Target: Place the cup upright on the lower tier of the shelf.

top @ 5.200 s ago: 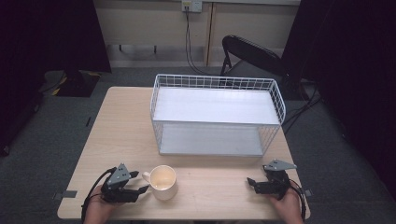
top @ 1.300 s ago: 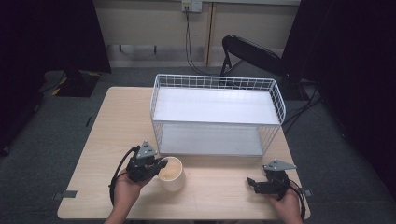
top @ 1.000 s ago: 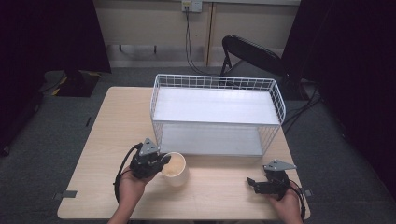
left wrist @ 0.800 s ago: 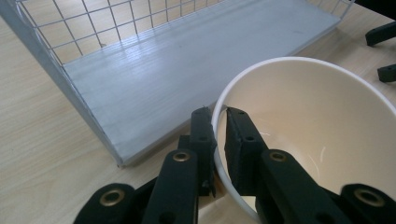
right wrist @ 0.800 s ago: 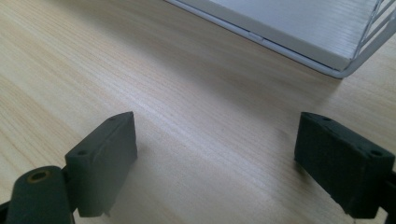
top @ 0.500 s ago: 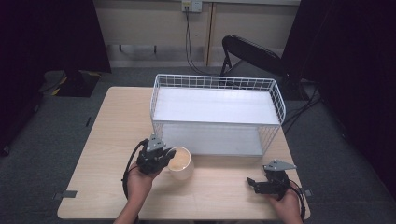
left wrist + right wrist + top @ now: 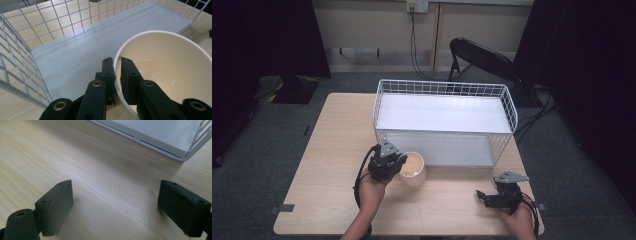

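Cup (image 7: 413, 169) sits on the table (image 7: 312, 165) right at the open front of the wire rack (image 7: 444, 122), left claw (image 7: 117, 68) pinching its rim, one jaw inside and one outside. Thin grip like that could let it tip or slip, or the rim might clip the rack's wire. Right claw (image 7: 115, 202) is spread wide, holding nothing. No readable writing or brand anywhere.
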The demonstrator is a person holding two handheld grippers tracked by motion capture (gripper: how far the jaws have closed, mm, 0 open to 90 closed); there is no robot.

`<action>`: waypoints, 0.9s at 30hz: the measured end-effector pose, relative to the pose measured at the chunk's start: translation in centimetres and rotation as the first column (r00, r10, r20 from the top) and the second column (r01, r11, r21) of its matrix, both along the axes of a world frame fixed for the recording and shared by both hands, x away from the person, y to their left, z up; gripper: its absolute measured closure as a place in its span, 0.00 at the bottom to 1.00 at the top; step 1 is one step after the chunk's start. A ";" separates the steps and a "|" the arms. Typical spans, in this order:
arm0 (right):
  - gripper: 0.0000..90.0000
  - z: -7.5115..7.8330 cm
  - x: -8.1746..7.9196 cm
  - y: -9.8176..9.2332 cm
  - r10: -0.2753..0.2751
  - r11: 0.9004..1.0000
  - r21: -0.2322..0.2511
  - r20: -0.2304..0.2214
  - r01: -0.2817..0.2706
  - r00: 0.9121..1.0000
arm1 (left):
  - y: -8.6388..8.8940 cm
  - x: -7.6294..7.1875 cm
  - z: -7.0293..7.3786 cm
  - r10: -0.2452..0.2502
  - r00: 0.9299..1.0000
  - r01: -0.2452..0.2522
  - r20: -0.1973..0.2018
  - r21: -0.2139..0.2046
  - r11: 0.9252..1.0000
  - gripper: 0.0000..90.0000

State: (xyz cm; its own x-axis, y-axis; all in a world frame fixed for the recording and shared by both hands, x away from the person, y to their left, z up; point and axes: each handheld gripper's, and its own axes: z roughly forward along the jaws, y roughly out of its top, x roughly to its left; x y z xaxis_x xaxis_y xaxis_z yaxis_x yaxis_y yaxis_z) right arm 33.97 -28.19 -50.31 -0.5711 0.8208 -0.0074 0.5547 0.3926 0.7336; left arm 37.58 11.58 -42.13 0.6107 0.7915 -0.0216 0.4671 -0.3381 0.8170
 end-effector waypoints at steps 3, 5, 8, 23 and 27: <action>0.14 0.0 0.0 0.0 0.000 1.000 0.000 0.000 0.000 1.000 | -0.3 0.3 -0.1 0.006 1.000 -0.006 -0.001 0.004 1.000 0.91; 0.14 0.0 0.0 0.0 0.000 1.000 0.000 0.000 0.000 1.000 | -0.4 0.4 -0.1 0.015 1.000 -0.015 0.004 0.002 1.000 0.91; 0.14 0.0 0.0 0.0 0.000 1.000 0.000 0.000 0.000 1.000 | -0.5 0.7 -0.1 0.025 1.000 -0.025 0.004 0.010 1.000 0.91; 0.14 0.0 0.0 0.0 0.000 1.000 0.000 0.000 0.000 1.000 | -1.7 1.7 -0.2 0.083 0.996 -0.083 0.008 0.030 0.996 0.91; 0.14 0.0 0.0 0.0 0.000 1.000 0.000 0.000 0.000 1.000 | -1.9 1.9 -0.2 0.095 0.995 -0.095 0.009 0.037 0.995 0.91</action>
State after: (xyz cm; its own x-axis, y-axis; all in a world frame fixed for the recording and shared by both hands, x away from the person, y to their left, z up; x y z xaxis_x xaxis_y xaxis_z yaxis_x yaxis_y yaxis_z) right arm 33.97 -28.19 -50.31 -0.5713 0.8207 -0.0078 0.5544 0.3929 0.7337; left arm 39.43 9.64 -42.36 0.5328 0.8461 0.0136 0.4924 -0.3231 0.8082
